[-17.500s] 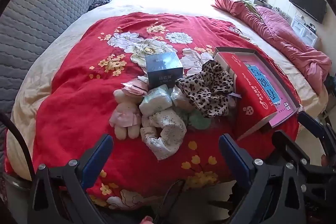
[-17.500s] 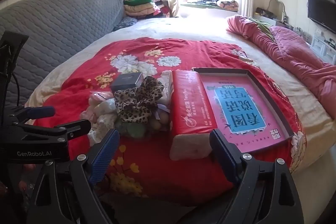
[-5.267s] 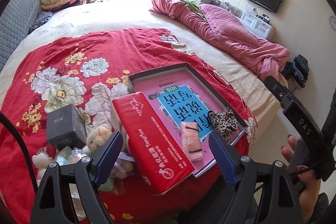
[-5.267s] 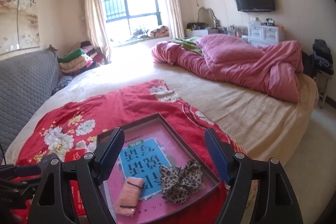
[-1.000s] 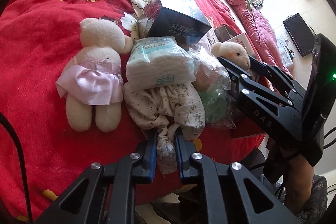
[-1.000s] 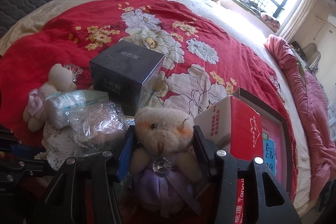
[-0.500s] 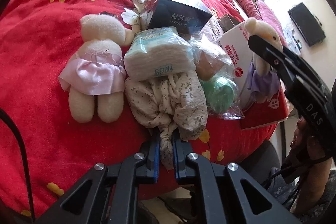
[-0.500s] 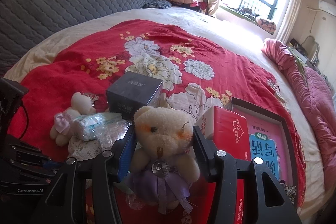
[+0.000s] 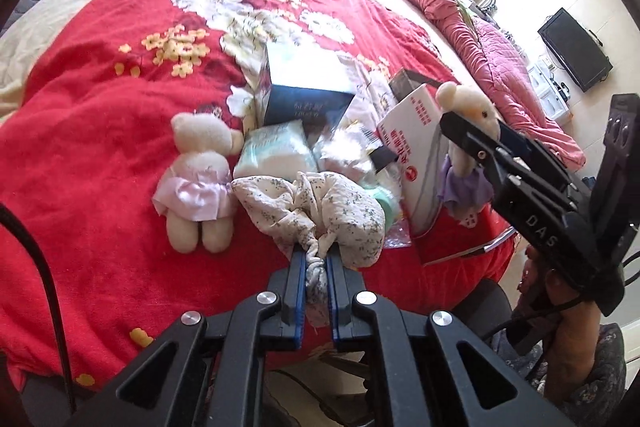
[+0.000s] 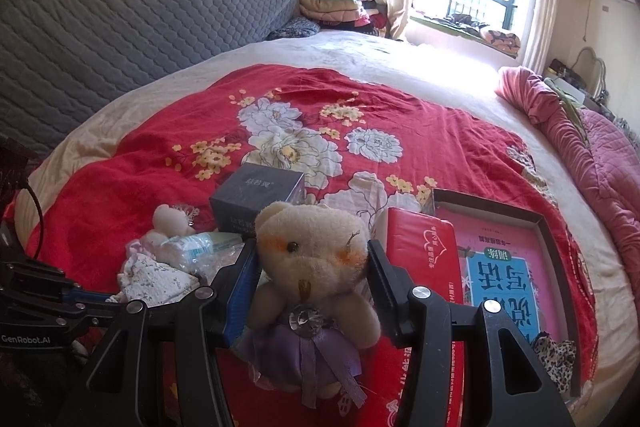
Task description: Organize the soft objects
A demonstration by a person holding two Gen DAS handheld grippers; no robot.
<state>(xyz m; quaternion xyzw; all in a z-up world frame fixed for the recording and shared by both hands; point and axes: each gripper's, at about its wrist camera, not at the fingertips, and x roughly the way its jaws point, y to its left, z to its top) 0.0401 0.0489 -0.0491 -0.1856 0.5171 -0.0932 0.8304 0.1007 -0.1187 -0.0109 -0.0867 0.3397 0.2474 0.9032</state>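
Plush pile is noted on the purple-skirted bear (image 10: pixel 310 267). Crinkled floral cloth (image 9: pixel 320 211) is seen, matt. The dark box (image 9: pixel 306 95) appears glossy, possibly film-wrapped. Smooth red plastic wrap covers the tissue pack (image 10: pixel 424 259). The red blanket (image 9: pixel 100 115) looks napped.

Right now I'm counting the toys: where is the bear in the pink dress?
In the left wrist view, the pink-dress bear lies on the red blanket, left of the floral cloth and tissue pack.

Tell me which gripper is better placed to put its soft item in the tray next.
Right. The right gripper holds the purple-dress bear near the tray; the left gripper grips the floral cloth farther away.
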